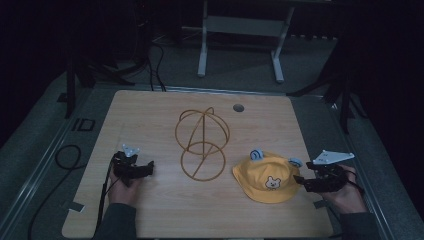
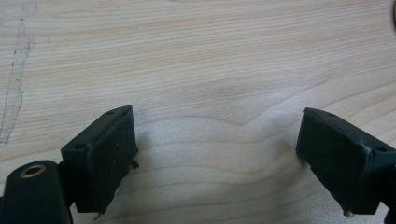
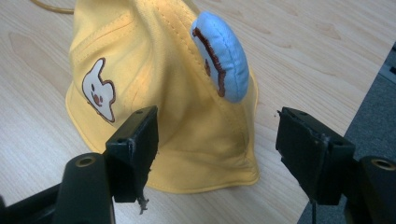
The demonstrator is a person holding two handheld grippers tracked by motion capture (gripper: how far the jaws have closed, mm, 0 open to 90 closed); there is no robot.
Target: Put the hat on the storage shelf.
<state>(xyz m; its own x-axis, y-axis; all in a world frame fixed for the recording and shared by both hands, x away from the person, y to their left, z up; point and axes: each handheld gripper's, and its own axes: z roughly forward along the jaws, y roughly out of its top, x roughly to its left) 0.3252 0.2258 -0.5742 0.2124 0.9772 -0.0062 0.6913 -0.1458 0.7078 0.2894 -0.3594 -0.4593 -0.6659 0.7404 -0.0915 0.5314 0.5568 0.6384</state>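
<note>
The tabletop (image 1: pixel 150 210) is pale wood-grain laminate, smooth with a soft sheen; at the left edge of the left gripper view a scuffed, whitish streak mars it. The hat (image 3: pixel 159 93) is yellow woven cloth, matt, with visible stitched seams, an embroidered white animal patch and padded light-blue fabric ears edged in brown thread. The wire stand (image 1: pixel 202 142) at the centre of the high view looks like thin, smooth wire coated ochre. The fingers (image 3: pixel 133 154) are matt black, rubbery-looking, slightly frayed at their edges.
</note>
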